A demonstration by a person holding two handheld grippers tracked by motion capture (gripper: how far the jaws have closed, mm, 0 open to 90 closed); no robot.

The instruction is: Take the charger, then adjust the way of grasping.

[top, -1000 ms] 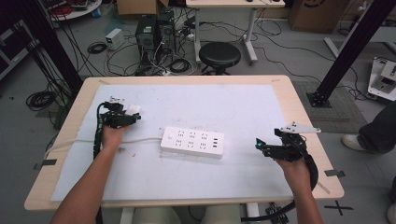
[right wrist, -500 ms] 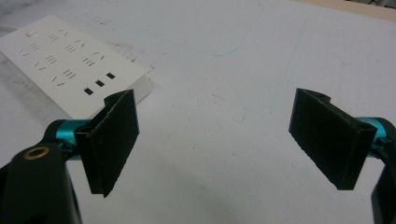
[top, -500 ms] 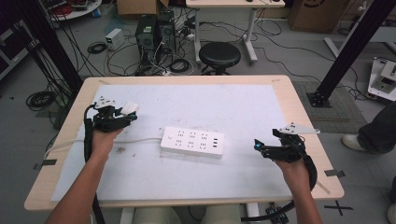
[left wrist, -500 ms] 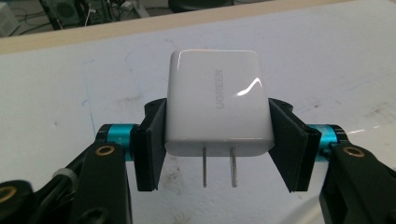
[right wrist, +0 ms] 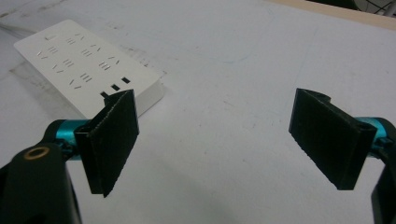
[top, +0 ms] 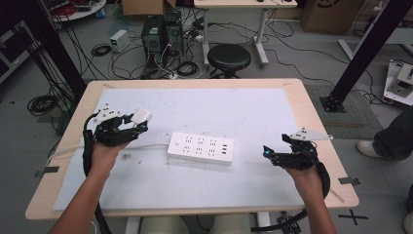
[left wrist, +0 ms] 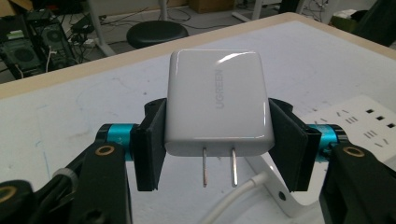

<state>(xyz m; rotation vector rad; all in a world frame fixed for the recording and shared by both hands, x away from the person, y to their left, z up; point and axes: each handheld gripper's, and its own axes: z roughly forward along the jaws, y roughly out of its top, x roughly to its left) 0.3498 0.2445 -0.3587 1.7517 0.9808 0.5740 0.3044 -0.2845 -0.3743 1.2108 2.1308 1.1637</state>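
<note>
right of the left gripper (top: 138, 123), clamped on the charger (left wrist: 217, 102), lies the power strip (top: 201, 147), long axis across the table; right gripper (right wrist: 219, 140) gapes, empty.

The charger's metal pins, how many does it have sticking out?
2. Both stick out side by side from the bottom of the white charger, which the left gripper holds between its black jaws: the left pin and the right pin.
</note>
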